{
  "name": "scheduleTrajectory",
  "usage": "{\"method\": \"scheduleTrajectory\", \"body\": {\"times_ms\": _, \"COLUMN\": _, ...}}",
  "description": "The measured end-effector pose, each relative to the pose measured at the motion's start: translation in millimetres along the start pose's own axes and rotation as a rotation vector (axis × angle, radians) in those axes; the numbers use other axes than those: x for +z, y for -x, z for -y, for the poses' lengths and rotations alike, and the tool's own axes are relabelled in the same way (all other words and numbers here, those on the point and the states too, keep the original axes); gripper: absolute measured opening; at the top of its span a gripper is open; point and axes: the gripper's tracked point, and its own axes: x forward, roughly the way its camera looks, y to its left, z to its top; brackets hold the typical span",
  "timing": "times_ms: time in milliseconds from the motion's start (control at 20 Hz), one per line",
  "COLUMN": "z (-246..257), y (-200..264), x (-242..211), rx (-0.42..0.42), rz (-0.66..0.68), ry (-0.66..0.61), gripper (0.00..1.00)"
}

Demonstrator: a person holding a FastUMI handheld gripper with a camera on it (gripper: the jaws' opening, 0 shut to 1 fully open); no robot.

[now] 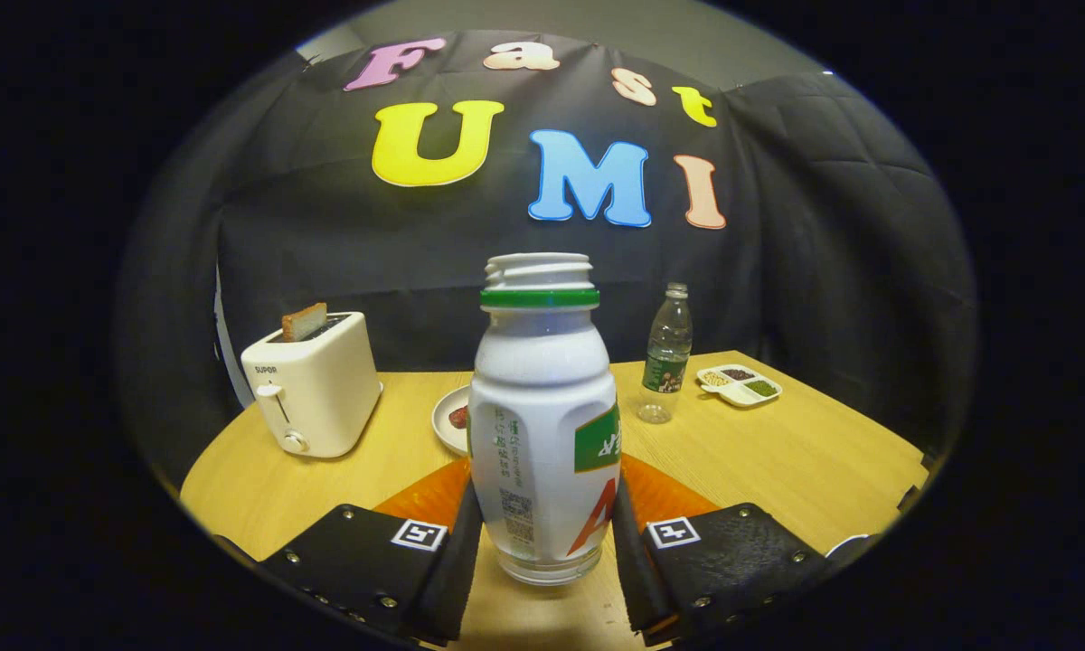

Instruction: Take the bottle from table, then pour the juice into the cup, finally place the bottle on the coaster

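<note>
Two fingers of the gripper [543, 542] are pressed against the sides of the uncapped juice bottle [542, 425], held upright. Bare wooden table [805, 452] is seen around it; beyond, a divided snack dish [740, 385] holds beans

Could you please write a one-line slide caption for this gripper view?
Hand-held gripper closed on the uncapped white bottle, standing upright on the wooden table.
</note>
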Motion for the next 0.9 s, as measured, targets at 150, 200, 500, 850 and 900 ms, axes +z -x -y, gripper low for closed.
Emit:
{"method": "scheduleTrajectory", "body": {"times_ms": 150, "z": 2, "y": -23, "x": -2, "rx": -0.033, "rz": 0.002, "ry": 0.045, "gripper": 0.66}}
{"method": "scheduleTrajectory", "body": {"times_ms": 200, "z": 4, "y": -30, "x": -2, "rx": -0.048, "rz": 0.005, "ry": 0.061, "gripper": 0.66}}
{"method": "scheduleTrajectory", "body": {"times_ms": 500, "z": 6, "y": -65, "x": -12, "rx": -0.046, "rz": 0.016, "ry": 0.064, "gripper": 0.66}}
{"method": "scheduleTrajectory", "body": {"times_ms": 850, "z": 1, "y": -78, "x": -31, "rx": -0.020, "rz": -0.001, "ry": 0.053, "gripper": 0.68}}
{"method": "scheduleTrajectory", "body": {"times_ms": 900, "z": 4, "y": -78, "x": -32, "rx": -0.028, "rz": 0.000, "ry": 0.052, "gripper": 0.69}}
